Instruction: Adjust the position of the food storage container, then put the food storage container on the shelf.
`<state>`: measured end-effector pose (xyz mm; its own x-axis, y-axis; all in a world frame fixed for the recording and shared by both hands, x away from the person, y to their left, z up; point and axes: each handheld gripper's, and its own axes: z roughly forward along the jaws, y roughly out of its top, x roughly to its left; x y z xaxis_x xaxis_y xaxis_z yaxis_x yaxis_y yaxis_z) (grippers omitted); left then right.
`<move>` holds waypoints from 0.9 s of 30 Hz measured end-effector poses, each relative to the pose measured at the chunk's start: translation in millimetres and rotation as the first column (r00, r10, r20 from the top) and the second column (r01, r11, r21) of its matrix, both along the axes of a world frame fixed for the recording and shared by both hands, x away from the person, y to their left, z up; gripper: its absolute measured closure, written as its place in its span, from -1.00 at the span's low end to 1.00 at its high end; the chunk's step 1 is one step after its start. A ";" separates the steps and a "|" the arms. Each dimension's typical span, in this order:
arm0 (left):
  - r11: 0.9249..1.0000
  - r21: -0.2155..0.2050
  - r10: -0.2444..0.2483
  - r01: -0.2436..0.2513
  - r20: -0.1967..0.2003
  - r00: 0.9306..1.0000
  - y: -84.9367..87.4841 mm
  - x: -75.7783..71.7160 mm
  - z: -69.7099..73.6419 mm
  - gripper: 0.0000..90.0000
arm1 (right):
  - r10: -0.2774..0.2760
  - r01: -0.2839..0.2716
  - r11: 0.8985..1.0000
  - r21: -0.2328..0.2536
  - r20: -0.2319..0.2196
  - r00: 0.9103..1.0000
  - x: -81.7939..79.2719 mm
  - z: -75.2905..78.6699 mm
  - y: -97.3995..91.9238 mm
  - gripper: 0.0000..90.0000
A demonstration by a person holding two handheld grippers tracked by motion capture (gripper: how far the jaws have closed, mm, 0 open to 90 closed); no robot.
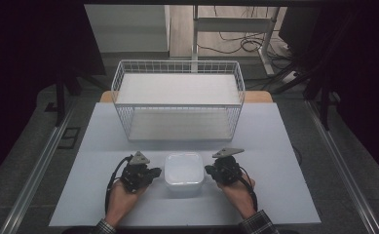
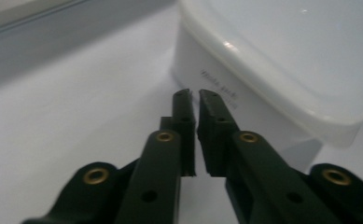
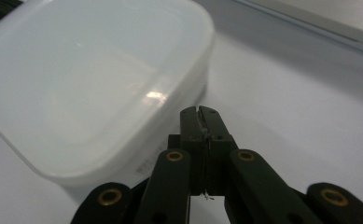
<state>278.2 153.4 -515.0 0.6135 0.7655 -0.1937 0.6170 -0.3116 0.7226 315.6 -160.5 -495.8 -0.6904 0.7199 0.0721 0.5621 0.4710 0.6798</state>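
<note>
Flanking the white lidded container [image 1: 184, 173] at the table's [image 1: 94, 146] six o'clock, we see the left gripper [image 1: 154, 173] at its nine and the right gripper [image 1: 208, 169] at its three, both nearly pressed together, pinching nothing

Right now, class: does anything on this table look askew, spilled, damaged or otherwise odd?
Nothing stands out. The lidded white container sits flat and closed between the left gripper and right gripper; the wire basket stands upright behind it.
</note>
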 end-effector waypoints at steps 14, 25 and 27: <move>0.999 -0.039 -0.021 0.023 0.053 0.998 19.7 -26.3 -1.2 -0.56 | 0.037 -0.045 0.997 0.063 0.121 0.992 -26.5 8.1 -41.0 -0.14; 0.998 0.016 -0.060 0.059 0.049 0.997 17.7 -27.1 -13.3 -0.92 | 0.084 -0.085 0.996 0.016 0.094 0.992 -29.1 -9.5 -39.5 -0.90; 0.998 0.013 -0.058 0.057 0.056 0.997 17.4 -26.3 -14.1 -0.95 | 0.080 -0.084 0.996 0.030 0.096 0.992 -28.6 -8.4 -39.8 -0.91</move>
<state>251.9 170.8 -529.1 0.6663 0.7306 -0.1492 0.5560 -0.3535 0.7522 287.0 -200.3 -504.2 -0.7518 0.6588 0.0275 0.4553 0.4884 0.7444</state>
